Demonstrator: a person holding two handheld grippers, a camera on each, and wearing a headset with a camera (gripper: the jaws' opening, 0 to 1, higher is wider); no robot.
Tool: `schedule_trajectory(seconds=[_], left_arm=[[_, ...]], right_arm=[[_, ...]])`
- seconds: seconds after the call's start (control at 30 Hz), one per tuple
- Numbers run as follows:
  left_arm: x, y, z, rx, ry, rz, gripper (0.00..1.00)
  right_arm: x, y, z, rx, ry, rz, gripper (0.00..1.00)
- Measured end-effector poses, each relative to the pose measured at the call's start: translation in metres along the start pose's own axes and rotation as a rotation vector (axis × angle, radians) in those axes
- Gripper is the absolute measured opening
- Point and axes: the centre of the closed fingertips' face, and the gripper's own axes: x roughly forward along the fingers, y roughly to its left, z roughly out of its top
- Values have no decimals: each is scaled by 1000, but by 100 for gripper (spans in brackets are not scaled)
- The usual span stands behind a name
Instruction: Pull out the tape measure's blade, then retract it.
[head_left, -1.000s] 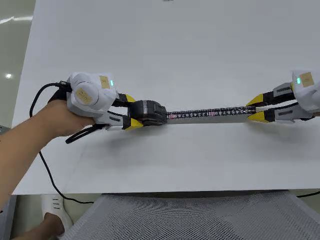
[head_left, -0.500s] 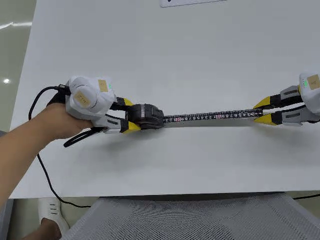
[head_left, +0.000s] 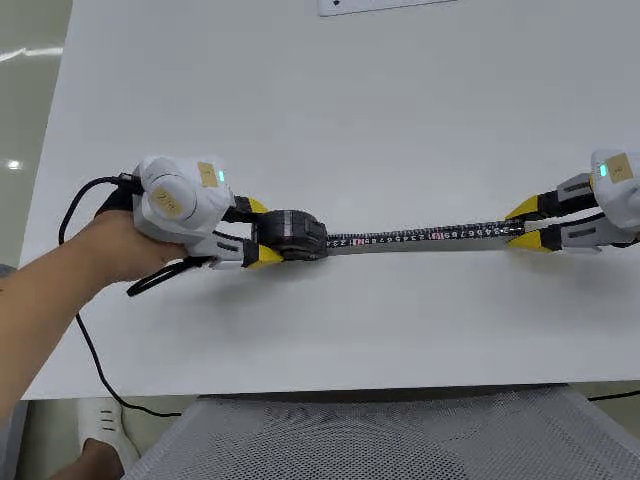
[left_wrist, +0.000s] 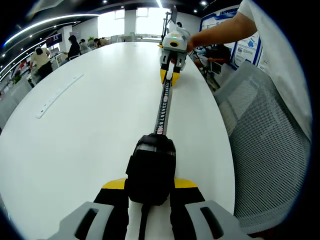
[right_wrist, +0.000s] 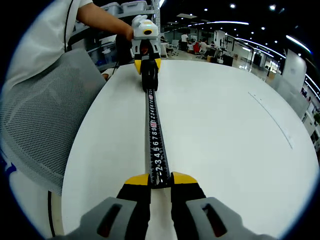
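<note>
The black tape measure case (head_left: 292, 236) lies on the white table (head_left: 400, 110), held between the yellow-tipped jaws of my left gripper (head_left: 262, 232), which is shut on it. Its blade (head_left: 425, 235) stretches right, just above the table, to my right gripper (head_left: 522, 225), which is shut on the blade's end. From the left gripper view, the case (left_wrist: 150, 167) sits in my left gripper (left_wrist: 150, 186) and the blade (left_wrist: 163, 107) runs away to the other gripper (left_wrist: 172, 52). In the right gripper view, my right gripper (right_wrist: 160, 180) pinches the numbered blade (right_wrist: 154, 135), which leads to the case (right_wrist: 149, 77).
A mesh chair (head_left: 400, 435) stands against the table's near edge. A black cable (head_left: 85, 330) trails off the left gripper down the table's left side. A white sheet (head_left: 370, 5) lies at the far edge, and a long white strip (left_wrist: 60, 95) on the table.
The gap between the case and the right gripper has grown a little over the second, with slightly more blade out. The left gripper holds the case in place.
</note>
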Motion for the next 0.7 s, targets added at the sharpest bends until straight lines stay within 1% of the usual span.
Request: schedule_trajectory(seconds=[0.1,0.3,0.43,0.57,0.7], left_arm=[[0,0,-1,5,7,1,29],[1,1,0,-10,3,5,29],[0,1,0,-16,-4,14,30],[0,1,0,-32,-9,18,30],[1,1,1,-38,-1,21,30]], right_arm=[[1,1,-2,6,-14,4,13],[4,2,-5,13,-7,8,13],[4,2,-4,25,-19,2,14],[4,2,-5,41,-24,8,15],[4,2,-5,31,-23,12,15]])
